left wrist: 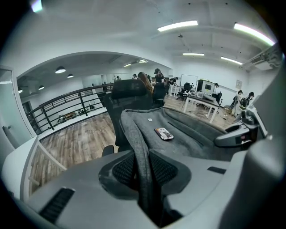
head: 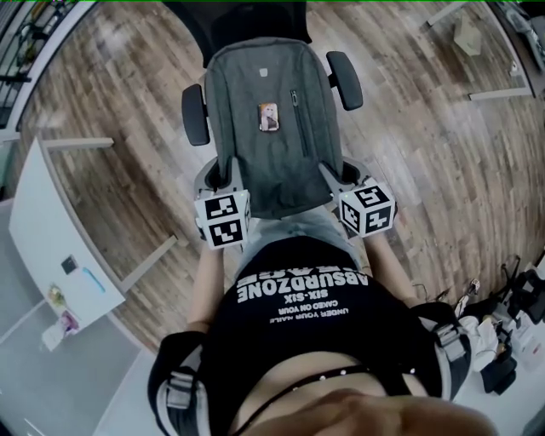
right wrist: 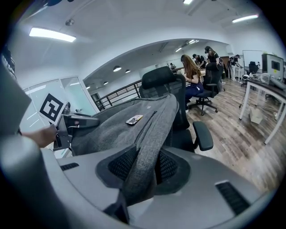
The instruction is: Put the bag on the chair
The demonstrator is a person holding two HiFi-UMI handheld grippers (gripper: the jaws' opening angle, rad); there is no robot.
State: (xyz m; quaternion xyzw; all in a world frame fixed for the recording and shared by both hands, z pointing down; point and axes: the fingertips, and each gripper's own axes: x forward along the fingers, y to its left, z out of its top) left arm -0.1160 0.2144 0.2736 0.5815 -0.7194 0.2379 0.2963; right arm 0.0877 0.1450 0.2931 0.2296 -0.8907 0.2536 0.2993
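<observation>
- Two hand-held grippers carry a grey fabric backpack (head: 264, 162) between them, spread flat over the seat of a black office chair (head: 243, 21).
- Left gripper (head: 226, 173): its jaws are clamped on a fold of the backpack's near left edge, and the cloth runs up between the ribbed black pads.
- Right gripper (head: 337, 179): its jaws pinch the near right edge the same way, with fabric bunched between the pads.
- The backpack lies front face up, top end toward the chair's backrest, between the two black padded armrests (head: 194, 115). I cannot tell whether it rests on the seat.
- A small rectangular picture card (head: 269, 117) sits on the backpack's front, just beside a dark zip line.
- The person holding the grippers stands at the front of the chair, in a black T-shirt with white lettering (head: 298, 298).
- The chair stands on a brown wood-plank floor (head: 111, 85), and a white tabletop (head: 51, 238) is off to the left.
- Beyond the chair, several seated people (right wrist: 192, 74) are at desks across the room.
</observation>
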